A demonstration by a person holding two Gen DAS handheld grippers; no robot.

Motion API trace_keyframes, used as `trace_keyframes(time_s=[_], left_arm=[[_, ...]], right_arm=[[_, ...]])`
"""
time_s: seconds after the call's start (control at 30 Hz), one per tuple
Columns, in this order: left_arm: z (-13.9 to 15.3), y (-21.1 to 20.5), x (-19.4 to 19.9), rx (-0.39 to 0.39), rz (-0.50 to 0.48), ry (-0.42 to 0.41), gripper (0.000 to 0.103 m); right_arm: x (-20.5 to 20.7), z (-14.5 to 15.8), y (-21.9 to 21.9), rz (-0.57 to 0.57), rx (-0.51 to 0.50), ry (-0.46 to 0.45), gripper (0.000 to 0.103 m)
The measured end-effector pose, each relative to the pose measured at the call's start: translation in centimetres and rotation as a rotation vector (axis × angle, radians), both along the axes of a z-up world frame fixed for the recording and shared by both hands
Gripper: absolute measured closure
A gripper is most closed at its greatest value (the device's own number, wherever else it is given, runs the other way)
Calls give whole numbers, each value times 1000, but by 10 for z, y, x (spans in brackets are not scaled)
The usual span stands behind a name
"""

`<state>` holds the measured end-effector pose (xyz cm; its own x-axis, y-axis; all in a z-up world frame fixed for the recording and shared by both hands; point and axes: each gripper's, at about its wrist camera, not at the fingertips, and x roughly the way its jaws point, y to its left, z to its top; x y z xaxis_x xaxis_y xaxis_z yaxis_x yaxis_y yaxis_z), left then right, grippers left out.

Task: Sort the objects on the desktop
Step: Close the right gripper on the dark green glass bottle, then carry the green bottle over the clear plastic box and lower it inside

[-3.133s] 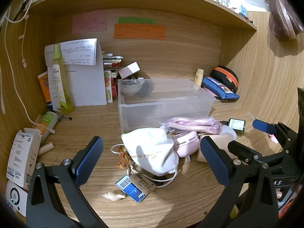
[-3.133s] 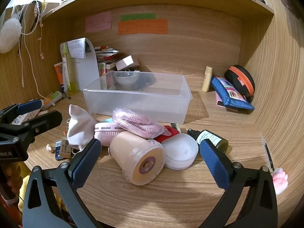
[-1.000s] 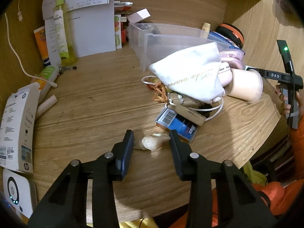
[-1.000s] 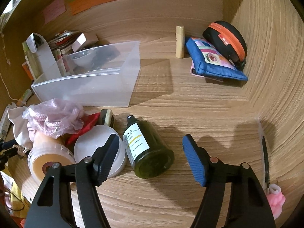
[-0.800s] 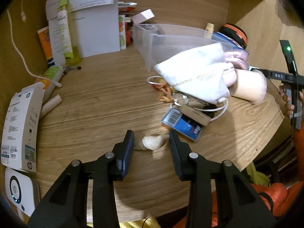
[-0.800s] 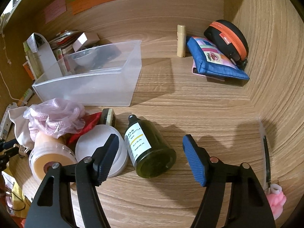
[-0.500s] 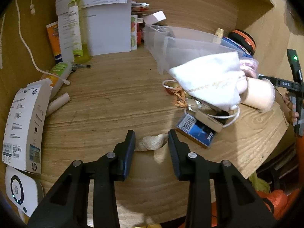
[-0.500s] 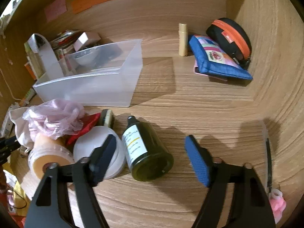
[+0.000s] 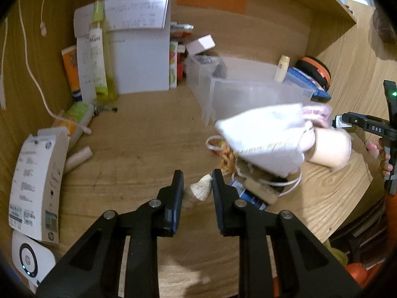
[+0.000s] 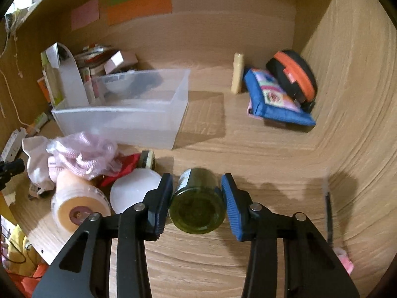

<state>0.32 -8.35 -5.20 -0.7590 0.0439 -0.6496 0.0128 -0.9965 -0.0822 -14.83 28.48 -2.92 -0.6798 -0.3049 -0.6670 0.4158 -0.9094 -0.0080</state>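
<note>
In the left wrist view my left gripper [image 9: 197,176] is shut on a small beige seashell [image 9: 199,190], just above the wooden desk [image 9: 139,149]. In the right wrist view my right gripper [image 10: 197,177] has its jaws closing on a dark green glass bottle [image 10: 197,206]. Both blue pads [image 10: 162,198] touch the bottle's sides, and its base faces the camera. A clear plastic bin [image 10: 119,119] stands behind it, also seen as the clear plastic bin [image 9: 250,94] in the left wrist view.
Beside the bottle lie a white round lid [image 10: 134,193], a pink jar [image 10: 77,206] and a pink mesh bag [image 10: 82,154]. A white pouch [image 9: 268,134] tops that pile. A blue pouch [image 10: 273,99] and a black-orange case [image 10: 295,74] sit at the back right. A white box [image 9: 37,173] lies left.
The left jaws have closed onto the seashell. The right jaws have closed in on the green bottle, which has turned its base toward the camera.
</note>
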Motion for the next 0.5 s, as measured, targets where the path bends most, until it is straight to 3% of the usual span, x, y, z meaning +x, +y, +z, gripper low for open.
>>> trace_keyframes(time_s=[0.2, 0.5], left_arm=[[18, 3, -7, 8, -4, 62, 81], [42, 10, -28, 24, -12, 129, 81]], right_arm=[[6, 21, -1, 6, -10, 56, 66], [-4, 28, -7, 19, -10, 62, 67]])
